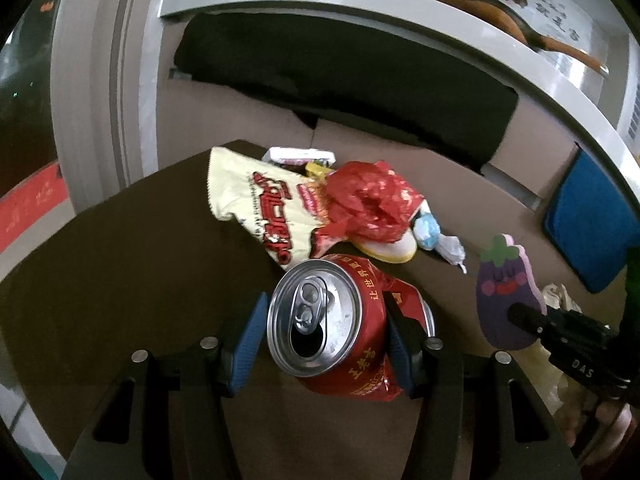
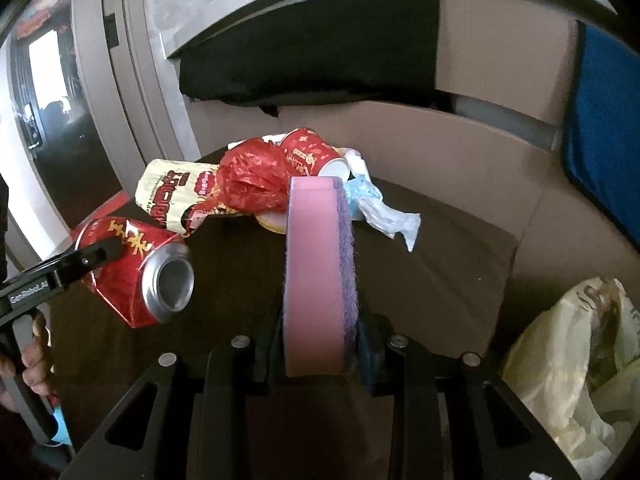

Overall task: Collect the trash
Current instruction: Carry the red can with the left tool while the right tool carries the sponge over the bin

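My left gripper [image 1: 324,332] is shut on a dented red drink can [image 1: 340,324], held above the dark brown table [image 1: 120,260]; the can also shows at the left of the right wrist view [image 2: 136,268]. My right gripper [image 2: 320,344] is shut on a pink sponge with a purple scrub face [image 2: 316,276], shaped like an aubergine in the left wrist view [image 1: 506,300]. A trash pile lies beyond: a cream snack bag [image 1: 256,204], a crumpled red plastic bag [image 1: 368,200], a red paper cup [image 2: 308,156] and pale blue-white wrappers [image 2: 380,208].
A yellowish plastic bag [image 2: 580,360] stands open at the right of the table. Cardboard panels [image 2: 440,160] and a black cloth [image 2: 312,60] rise behind the table. A blue pad [image 1: 592,216] hangs at the right.
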`<state>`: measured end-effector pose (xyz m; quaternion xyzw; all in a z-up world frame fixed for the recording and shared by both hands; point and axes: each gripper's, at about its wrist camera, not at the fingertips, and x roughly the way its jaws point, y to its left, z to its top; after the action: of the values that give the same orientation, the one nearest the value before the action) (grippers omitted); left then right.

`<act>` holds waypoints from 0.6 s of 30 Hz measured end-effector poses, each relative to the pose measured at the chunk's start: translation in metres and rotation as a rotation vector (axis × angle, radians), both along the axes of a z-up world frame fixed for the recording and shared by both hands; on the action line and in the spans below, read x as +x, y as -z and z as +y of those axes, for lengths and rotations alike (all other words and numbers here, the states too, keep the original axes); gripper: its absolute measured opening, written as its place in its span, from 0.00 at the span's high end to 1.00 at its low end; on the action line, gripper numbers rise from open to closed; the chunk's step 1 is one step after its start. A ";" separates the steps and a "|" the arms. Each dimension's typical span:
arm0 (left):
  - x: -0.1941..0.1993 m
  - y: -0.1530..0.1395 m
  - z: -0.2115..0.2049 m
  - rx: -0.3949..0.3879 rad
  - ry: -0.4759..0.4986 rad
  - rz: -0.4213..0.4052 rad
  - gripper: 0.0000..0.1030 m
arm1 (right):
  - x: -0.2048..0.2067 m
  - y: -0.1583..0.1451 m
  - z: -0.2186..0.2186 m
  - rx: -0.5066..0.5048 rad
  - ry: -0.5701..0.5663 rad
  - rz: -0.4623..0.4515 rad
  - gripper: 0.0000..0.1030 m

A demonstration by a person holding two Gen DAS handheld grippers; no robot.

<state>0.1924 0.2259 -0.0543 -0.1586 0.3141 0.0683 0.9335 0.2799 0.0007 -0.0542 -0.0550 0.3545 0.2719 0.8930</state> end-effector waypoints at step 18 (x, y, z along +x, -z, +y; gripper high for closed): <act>-0.008 -0.067 -0.069 0.146 0.085 -0.170 0.46 | -0.026 -0.045 -0.058 0.079 0.083 -0.121 0.73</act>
<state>0.1840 0.1572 0.0129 -0.0821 0.2347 0.0376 0.9679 0.2535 -0.0574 -0.0096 -0.0214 0.2908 0.2446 0.9247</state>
